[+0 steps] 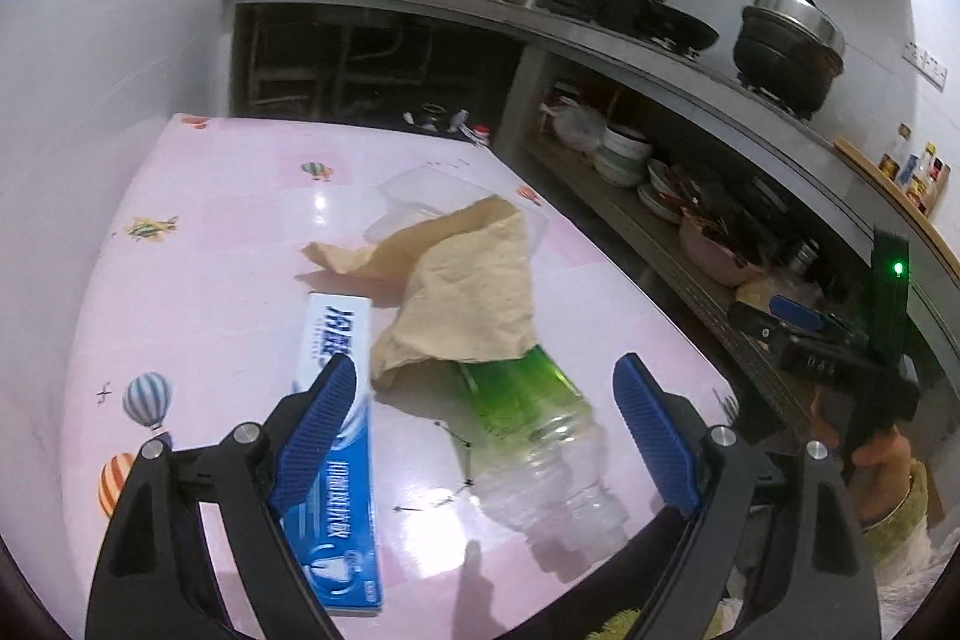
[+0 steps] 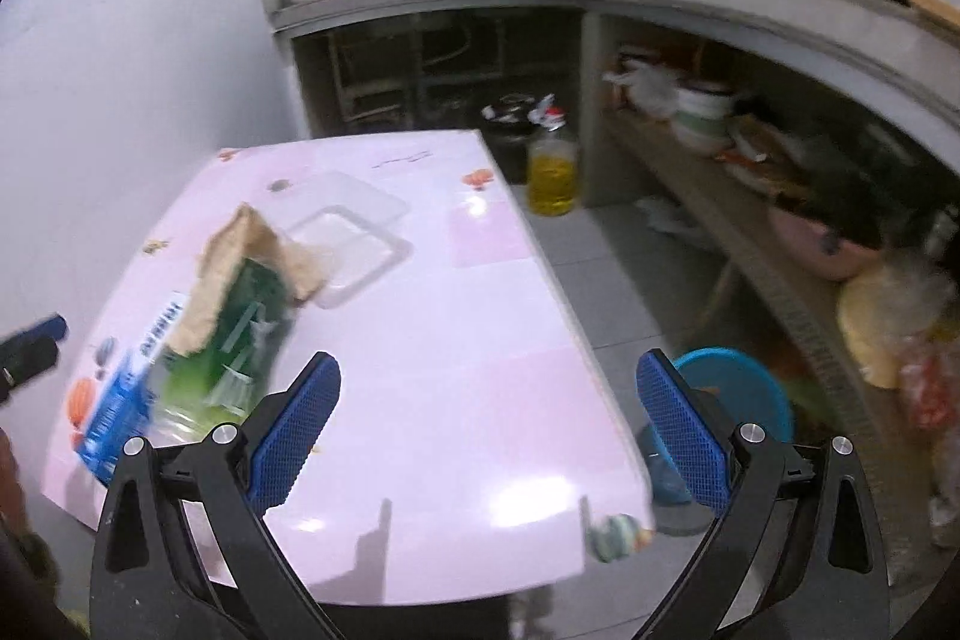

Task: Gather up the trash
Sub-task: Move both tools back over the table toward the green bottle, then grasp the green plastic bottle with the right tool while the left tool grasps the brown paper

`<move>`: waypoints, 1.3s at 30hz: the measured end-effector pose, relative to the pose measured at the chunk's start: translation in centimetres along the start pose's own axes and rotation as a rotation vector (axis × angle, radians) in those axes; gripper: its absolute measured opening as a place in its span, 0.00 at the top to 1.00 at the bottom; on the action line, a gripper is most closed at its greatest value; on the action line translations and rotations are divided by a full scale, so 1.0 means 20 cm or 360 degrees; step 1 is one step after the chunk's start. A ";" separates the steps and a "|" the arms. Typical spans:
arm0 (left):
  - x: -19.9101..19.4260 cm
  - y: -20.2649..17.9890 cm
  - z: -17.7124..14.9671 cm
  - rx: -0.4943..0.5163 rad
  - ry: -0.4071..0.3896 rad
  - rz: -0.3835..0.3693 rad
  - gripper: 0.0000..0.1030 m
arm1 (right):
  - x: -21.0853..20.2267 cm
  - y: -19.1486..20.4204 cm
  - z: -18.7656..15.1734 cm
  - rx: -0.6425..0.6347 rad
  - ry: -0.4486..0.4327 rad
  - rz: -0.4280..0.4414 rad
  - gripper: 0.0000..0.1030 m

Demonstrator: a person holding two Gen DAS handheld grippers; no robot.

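The left gripper [image 1: 483, 394] is hanging wide open and empty over the pink table [image 1: 198, 292], its blue pads straddling the clear plastic bottle [image 1: 534, 436] lying on its side, with a blue toothpaste box [image 1: 342, 460] just beside it and a crumpled brown paper [image 1: 468, 292] draped over the bottle's far end. A clear plastic tray [image 2: 354, 232] is sitting farther back. The right gripper [image 2: 489, 424] is also standing spread and holding nothing, over bare tabletop. A good grasp is probably meaning lowering the left pads squarely across the bottle's ribbed body, clear of the box, so it is not rolling away
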State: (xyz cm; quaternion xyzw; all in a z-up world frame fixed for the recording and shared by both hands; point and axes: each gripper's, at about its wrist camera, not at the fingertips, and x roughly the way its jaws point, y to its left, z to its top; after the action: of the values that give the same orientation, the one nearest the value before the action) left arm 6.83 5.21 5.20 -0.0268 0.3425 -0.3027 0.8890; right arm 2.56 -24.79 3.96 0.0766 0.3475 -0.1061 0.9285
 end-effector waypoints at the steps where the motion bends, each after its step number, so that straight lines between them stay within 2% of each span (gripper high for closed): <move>1: -0.01 0.02 -0.01 -0.0007 -0.0020 0.0009 0.17 | 0.02 0.02 0.02 0.0010 0.0026 0.0031 0.08; 5: 0.03 0.03 0.00 -0.0012 -0.0018 -0.0035 0.17 | 0.06 0.10 0.06 0.0079 0.0081 0.0186 0.08; 9: 0.10 0.03 0.10 0.0096 0.0015 -0.0050 0.17 | 0.10 0.17 0.07 0.0124 0.0127 0.0289 0.08; 14: 0.29 0.08 0.26 0.0193 0.0194 -0.0120 0.17 | 0.12 0.25 0.06 0.0108 0.0167 0.0389 0.08; 18: 0.48 0.11 0.28 0.0134 0.0362 -0.0174 0.17 | 0.15 0.29 0.05 0.0143 0.0241 0.0535 0.12; 20: 0.58 0.12 0.27 0.0090 0.0460 -0.0158 0.18 | 0.18 0.32 0.04 0.0146 0.0288 0.0609 0.13; 23: 0.66 0.13 0.27 0.0076 0.0520 -0.0134 0.32 | 0.22 0.40 0.01 0.0129 0.0392 0.0779 0.13; 25: 0.70 0.14 0.27 0.0053 0.0549 -0.0140 0.45 | 0.24 0.45 -0.02 0.0104 0.0451 0.0854 0.13; 26: 0.71 0.15 0.27 0.0037 0.0558 -0.0160 0.45 | 0.25 0.48 -0.02 0.0093 0.0476 0.0881 0.13; 28: 0.73 0.16 0.27 0.0003 0.0561 -0.0196 0.53 | 0.29 0.54 -0.04 0.0064 0.0525 0.0924 0.14; 29: 0.73 0.15 0.28 -0.0004 0.0558 -0.0209 0.56 | 0.30 0.55 -0.03 0.0059 0.0539 0.0932 0.16; 34: 0.72 0.15 0.29 -0.0033 0.0530 -0.0244 0.86 | 0.39 0.62 -0.06 0.0084 0.0662 0.0975 0.32; 35: 0.72 0.15 0.29 -0.0038 0.0520 -0.0239 0.89 | 0.39 0.62 -0.07 0.0087 0.0669 0.0967 0.39; 37: 0.70 0.17 0.29 -0.0055 0.0507 -0.0240 0.97 | 0.40 0.61 -0.07 0.0129 0.0690 0.0976 0.40; 39: 0.69 0.17 0.28 -0.0062 0.0503 -0.0220 0.98 | 0.40 0.60 -0.07 0.0162 0.0692 0.0984 0.46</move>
State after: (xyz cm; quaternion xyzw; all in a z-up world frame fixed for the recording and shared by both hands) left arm 19.99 -0.58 0.43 -0.0196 0.4811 -0.3569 0.8005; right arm 10.51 -14.08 -1.54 0.2445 0.4912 0.1805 0.8163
